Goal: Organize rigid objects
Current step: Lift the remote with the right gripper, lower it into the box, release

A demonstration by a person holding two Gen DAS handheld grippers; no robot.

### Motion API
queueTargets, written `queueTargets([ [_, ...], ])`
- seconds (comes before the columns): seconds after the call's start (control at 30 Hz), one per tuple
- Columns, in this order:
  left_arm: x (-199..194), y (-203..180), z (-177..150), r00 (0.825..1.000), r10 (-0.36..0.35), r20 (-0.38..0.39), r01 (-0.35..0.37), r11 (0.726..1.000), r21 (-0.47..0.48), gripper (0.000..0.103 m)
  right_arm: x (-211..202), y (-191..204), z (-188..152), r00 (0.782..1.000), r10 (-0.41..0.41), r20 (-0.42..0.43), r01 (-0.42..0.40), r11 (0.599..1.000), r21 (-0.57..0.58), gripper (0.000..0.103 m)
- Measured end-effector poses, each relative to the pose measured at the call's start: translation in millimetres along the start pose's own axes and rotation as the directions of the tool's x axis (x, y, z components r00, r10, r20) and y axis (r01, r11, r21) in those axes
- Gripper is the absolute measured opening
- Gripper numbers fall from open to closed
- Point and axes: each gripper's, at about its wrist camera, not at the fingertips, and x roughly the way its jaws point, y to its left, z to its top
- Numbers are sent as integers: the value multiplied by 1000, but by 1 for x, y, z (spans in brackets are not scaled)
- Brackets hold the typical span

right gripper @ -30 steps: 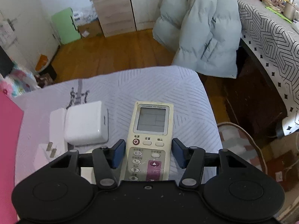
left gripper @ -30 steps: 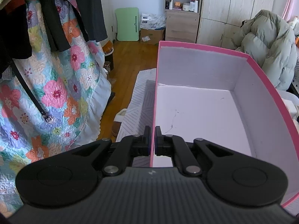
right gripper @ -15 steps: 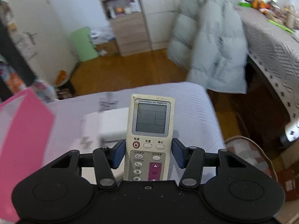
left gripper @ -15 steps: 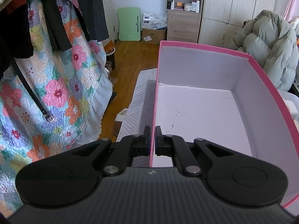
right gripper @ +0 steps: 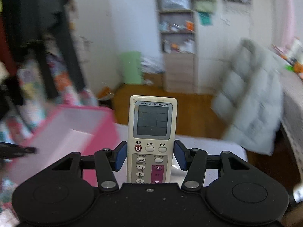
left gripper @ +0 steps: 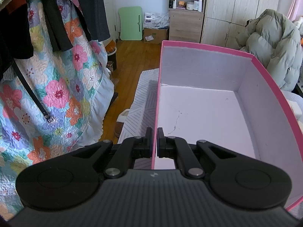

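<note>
Wooden floor [left gripper: 144, 56], pale wardrobe [left gripper: 236, 9], floral quilt [left gripper: 56, 87] hanging.

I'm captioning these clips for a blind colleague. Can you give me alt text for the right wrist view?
The right gripper holds a white A/C remote upright between its blue-padded fingers, lifted above the bed. A pink box sits lower left, blurred by motion, with a shelf and a grey jacket behind.

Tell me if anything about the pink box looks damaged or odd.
Yes: the pink box has a thin dark crack-like line on its white floor, near the wall pinched by the left gripper. It is otherwise empty; the remote sits in the right gripper.
</note>
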Motion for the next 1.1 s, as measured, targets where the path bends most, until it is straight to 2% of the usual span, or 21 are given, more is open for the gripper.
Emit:
queueTargets([
  [0.1, -1, 0, 0, 1000, -2, -2, 2, 1000, -1, 3, -2, 20, 19, 989, 149, 3, -148, 989, -18, 59],
  [0.17, -1, 0, 0, 1000, -1, 1, 1, 1000, 1, 3, 7, 35, 30, 969, 246, -32, -246, 969, -14, 59],
  [0.3, -6, -1, -2, 1000, -5, -3, 5, 999, 31, 5, 40, 69, 45, 915, 377, -145, -376, 926, 34, 59],
  [0.33, -7, -1, -3, 1000, -6, -6, 6, 999, 43, 5, 54, 79, 49, 893, 409, -187, -407, 912, 52, 59],
  [0.43, -9, 1, -4, 1000, -2, -15, 3, 998, 65, 5, 88, 105, 52, 846, 453, -283, -449, 890, 80, 59],
  [0.6, -8, 5, -6, 999, -22, -24, 23, 999, 47, 4, 156, 134, 41, 808, 434, -398, -415, 899, 139, 59],
  [0.7, -11, 3, -7, 1000, -22, -12, 23, 998, 57, 2, 195, 146, 29, 768, 429, -476, -372, 903, 215, 59],
  [0.77, -11, 2, -8, 1000, -21, -2, 21, 998, 58, 2, 216, 152, 21, 732, 462, -501, -354, 886, 300, 59],
  [0.83, -12, 3, -8, 1000, -28, 0, 28, 999, 46, 2, 228, 154, 14, 709, 485, -512, -335, 871, 361, 59],
  [1.03, -13, 5, -7, 999, -40, -3, 40, 999, 22, 2, 250, 153, -8, 699, 496, -516, -223, 836, 502, 59],
  [1.1, -13, 5, -7, 999, -40, -5, 40, 999, 17, 2, 258, 150, -17, 676, 529, -513, -199, 801, 564, 59],
])
